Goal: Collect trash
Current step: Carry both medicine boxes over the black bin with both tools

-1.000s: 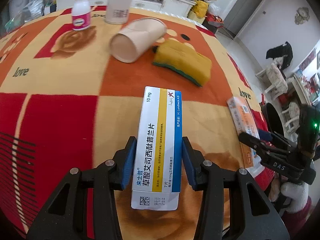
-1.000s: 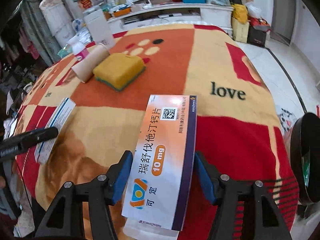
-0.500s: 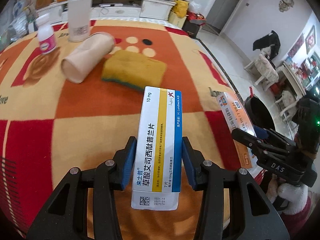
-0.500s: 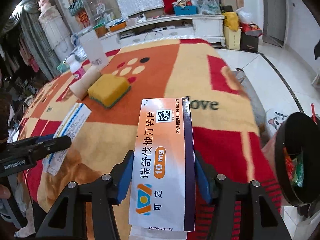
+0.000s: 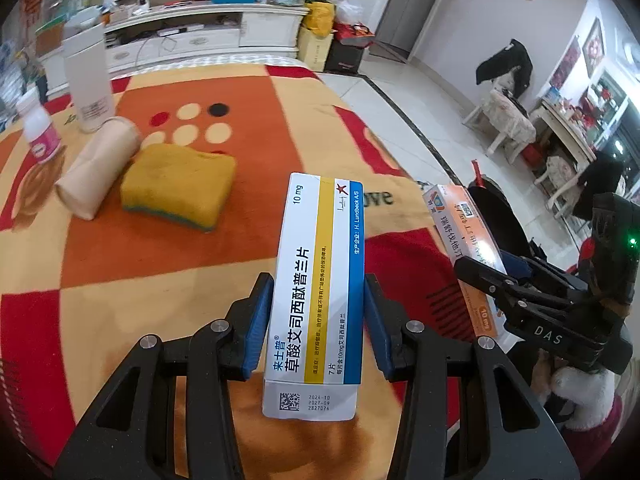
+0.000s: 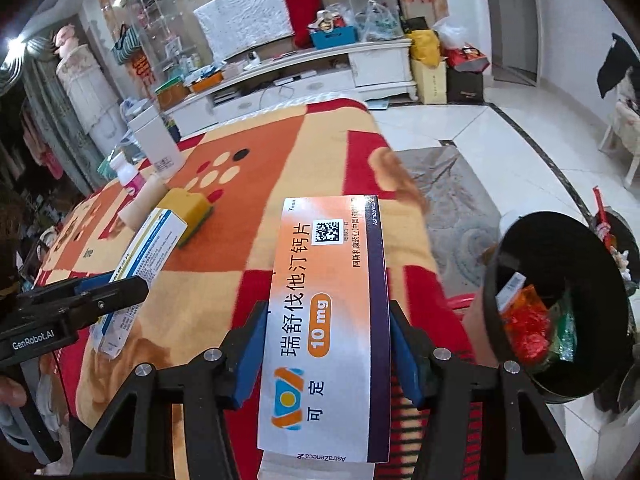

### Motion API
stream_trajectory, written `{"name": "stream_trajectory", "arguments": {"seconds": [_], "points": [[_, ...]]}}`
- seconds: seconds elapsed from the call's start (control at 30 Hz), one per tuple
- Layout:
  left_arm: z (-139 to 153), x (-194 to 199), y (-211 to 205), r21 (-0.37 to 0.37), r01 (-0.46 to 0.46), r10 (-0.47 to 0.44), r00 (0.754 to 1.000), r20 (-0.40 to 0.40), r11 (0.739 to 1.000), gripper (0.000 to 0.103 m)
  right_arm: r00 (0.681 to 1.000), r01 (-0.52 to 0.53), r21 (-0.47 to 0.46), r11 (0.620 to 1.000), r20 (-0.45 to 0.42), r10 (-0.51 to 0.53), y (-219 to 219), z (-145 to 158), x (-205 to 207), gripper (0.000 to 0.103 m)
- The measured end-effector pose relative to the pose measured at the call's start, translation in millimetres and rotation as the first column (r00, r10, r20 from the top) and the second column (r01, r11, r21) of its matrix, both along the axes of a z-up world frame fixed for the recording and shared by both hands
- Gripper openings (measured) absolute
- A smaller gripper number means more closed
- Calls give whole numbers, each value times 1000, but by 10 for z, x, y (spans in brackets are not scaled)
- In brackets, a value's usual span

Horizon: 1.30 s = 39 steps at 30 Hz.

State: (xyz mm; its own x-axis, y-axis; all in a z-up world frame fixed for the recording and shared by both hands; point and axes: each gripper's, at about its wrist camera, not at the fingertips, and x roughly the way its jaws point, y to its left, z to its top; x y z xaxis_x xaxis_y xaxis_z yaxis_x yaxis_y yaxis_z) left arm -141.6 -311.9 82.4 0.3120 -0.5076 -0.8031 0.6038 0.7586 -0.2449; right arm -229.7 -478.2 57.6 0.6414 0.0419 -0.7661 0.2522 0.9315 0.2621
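Left wrist view: left gripper [image 5: 318, 316] carries a white-blue-yellow medicine box [image 5: 316, 292] above the blanket-covered tabletop [image 5: 120, 248]. Jaws narrow, blue pads pinching the box's long edges low down. Judged light, thin card: crushable, stiff enough if held across the narrow sides. Right gripper [image 5: 480, 276] visible beside, with an orange box [image 5: 460, 236].

Right wrist view: right gripper [image 6: 326, 350] pinches the orange medicine box [image 6: 328, 320] across its width, jaws set wider and just closed in somewhat on it. Also light, glossy card, may slip. Black trash bin [image 6: 560, 304] sits close right, already holding wrappers.
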Motion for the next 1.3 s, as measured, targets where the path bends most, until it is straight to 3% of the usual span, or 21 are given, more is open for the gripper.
{"name": "stream_trajectory", "arguments": {"seconds": [0.7, 1.3], "points": [[-70, -243, -1056, -25, 168, -169, 985, -40, 985, 42, 984, 178, 2, 984, -18, -178, -790, -72, -446, 55], [-166, -433, -1928, -25, 286, -287, 955, -71, 958, 43, 933, 356, 9, 935, -58, -355, -1561, -218, -892, 55]]}}
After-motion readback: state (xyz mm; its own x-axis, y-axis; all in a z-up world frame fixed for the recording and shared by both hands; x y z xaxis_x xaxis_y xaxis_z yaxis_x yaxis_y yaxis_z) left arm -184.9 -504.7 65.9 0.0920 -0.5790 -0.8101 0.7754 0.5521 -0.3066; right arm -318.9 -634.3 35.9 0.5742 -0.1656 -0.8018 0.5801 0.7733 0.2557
